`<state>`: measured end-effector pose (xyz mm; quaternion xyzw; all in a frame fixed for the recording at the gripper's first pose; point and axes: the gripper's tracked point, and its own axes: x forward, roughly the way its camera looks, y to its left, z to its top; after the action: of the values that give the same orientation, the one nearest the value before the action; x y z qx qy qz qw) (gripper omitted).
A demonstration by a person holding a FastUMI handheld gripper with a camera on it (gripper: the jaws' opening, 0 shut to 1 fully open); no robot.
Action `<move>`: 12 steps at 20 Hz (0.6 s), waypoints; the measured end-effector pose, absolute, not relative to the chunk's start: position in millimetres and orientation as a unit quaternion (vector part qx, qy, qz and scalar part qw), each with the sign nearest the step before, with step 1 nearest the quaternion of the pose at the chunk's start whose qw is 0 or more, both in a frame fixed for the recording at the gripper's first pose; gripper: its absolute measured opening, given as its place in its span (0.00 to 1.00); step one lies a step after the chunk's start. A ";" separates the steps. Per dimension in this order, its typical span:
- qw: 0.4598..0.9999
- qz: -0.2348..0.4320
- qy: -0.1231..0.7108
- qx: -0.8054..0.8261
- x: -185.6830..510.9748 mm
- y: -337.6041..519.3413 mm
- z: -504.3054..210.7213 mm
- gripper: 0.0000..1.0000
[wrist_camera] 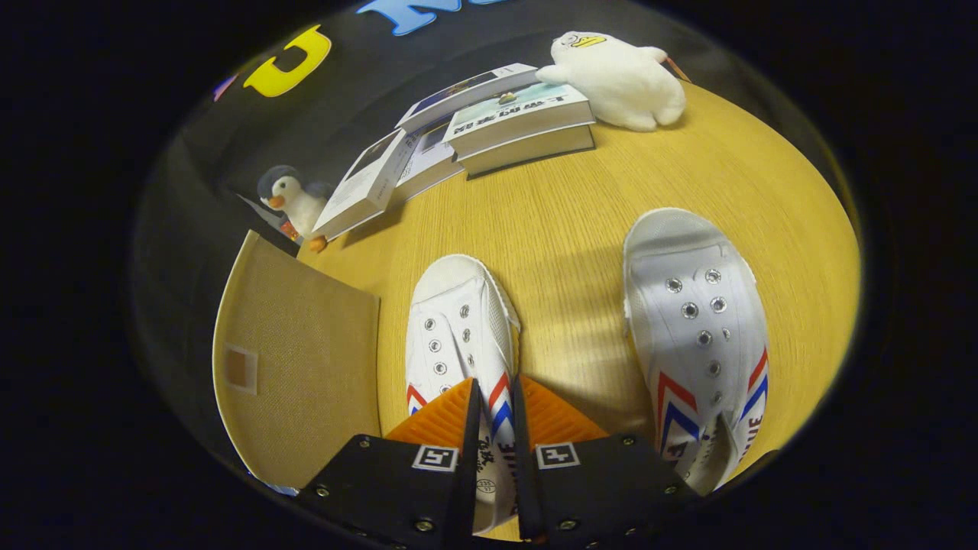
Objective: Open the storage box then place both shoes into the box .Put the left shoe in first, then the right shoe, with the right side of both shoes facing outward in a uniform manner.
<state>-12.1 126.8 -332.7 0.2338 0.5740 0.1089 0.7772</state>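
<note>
The gripper has its two fingers drawn close together around the side wall of the left shoe, and both fingers appear to press on that thin wall near the red and blue chevron stripes. This white canvas shoe sits on the wooden table with its toe pointing away from the fingers. The second white shoe, with the same striped marking and no laces, lies apart from it on the right, also toe away. Just to the left of the held shoe stands the tan fabric flap of the storage box, with a small square patch on it. Beyond the shoes, at the far side of the table, lies a loose stack of books. A small plush penguin sits by the books' left end, and a white plush duck rests at their right end
</note>
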 end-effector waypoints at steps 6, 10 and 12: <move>0.766 0.076 0.579 0.269 -15.4 125.7 -324.2 0.01; 0.762 0.073 0.575 0.289 -11.2 126.8 -307.7 0.01; 0.760 0.081 0.568 0.306 -7.6 131.9 -291.7 0.01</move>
<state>-7.6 131.9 -291.7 0.3057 0.5676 0.0811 0.7601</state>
